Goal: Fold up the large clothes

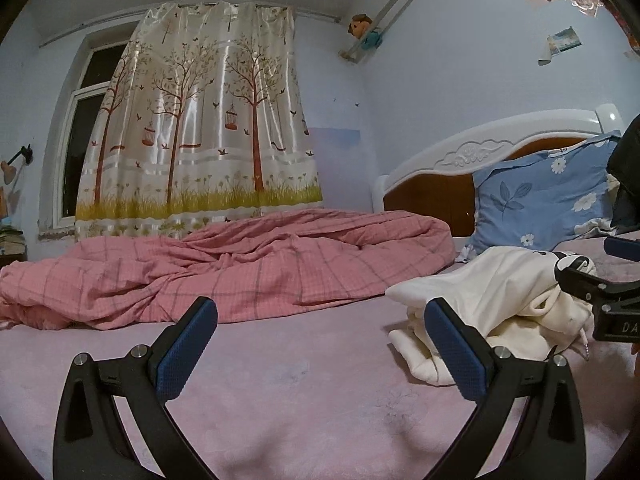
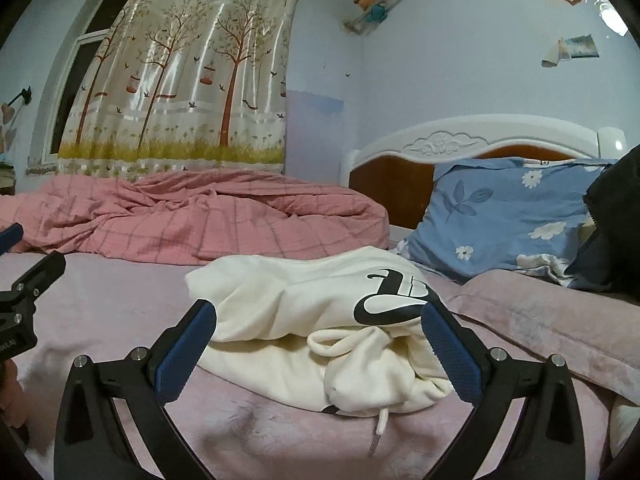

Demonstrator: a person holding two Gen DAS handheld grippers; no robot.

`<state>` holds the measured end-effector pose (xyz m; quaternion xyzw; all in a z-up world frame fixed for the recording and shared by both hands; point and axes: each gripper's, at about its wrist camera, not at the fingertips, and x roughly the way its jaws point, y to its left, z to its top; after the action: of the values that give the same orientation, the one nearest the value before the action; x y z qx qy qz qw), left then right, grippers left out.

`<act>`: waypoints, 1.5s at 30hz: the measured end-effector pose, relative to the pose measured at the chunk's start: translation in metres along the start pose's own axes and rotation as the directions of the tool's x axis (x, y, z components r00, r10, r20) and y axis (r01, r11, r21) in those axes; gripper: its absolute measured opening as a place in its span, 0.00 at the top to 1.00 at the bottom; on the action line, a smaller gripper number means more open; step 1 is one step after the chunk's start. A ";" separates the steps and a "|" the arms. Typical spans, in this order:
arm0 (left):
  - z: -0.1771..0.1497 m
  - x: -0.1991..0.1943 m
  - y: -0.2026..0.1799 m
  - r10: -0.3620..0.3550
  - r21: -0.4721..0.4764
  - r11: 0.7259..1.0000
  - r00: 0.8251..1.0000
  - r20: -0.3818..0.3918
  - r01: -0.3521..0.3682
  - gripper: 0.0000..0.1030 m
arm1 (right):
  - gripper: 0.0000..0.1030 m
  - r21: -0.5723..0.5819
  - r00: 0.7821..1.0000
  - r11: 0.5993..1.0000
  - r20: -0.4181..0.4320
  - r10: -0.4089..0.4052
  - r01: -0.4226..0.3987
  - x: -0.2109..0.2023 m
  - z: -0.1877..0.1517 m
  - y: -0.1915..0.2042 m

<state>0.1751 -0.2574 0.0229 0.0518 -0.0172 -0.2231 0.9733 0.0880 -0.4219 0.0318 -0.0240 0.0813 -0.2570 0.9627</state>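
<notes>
A cream white hoodie [image 2: 296,320] with a black logo lies folded in a bundle on the pink bed sheet [image 2: 120,300]; its drawstring hangs toward me. My right gripper [image 2: 320,344] stands open just in front of the bundle, blue pads apart, nothing gripped. In the left wrist view the same hoodie [image 1: 492,300] lies to the right. My left gripper [image 1: 320,340] is open over bare sheet [image 1: 300,380], its right finger beside the hoodie's edge. The right gripper's black frame [image 1: 600,292] shows at the right edge there.
A rumpled pink checked quilt [image 1: 220,268] lies across the far side of the bed. A blue flowered pillow [image 2: 508,220] leans on the white and brown headboard [image 2: 460,148]. A dark garment [image 2: 616,220] sits at the far right. A tree-print curtain [image 1: 200,120] covers the window.
</notes>
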 end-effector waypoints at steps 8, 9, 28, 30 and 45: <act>0.000 0.001 -0.006 -0.022 0.006 1.000 1.000 -0.016 0.022 0.00 | 0.00 -0.031 1.000 0.999 0.016 -0.019 0.020 -0.003 -0.002 0.007; 0.000 0.000 -0.007 -0.023 0.012 1.000 1.000 -0.013 0.023 0.00 | 0.00 -0.034 1.000 0.999 0.017 -0.022 0.022 -0.004 -0.002 0.008; -0.002 -0.001 -0.016 -0.031 0.051 0.998 0.999 -0.025 0.033 0.00 | 0.00 -0.034 1.000 0.999 0.018 -0.020 0.020 -0.002 -0.002 0.006; -0.003 0.000 -0.015 -0.032 0.045 0.998 0.999 -0.030 0.033 0.00 | 0.00 -0.034 1.000 0.999 0.017 -0.019 0.019 -0.001 -0.002 0.005; -0.004 0.002 -0.013 -0.027 0.030 0.999 0.999 -0.043 0.028 0.00 | 0.00 -0.036 1.000 0.999 0.017 -0.020 0.021 -0.002 -0.002 0.006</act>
<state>0.1718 -0.2696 0.0176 0.0715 0.0007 -0.2350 0.9694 0.0890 -0.4153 0.0295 -0.0442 0.0775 -0.2650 0.9601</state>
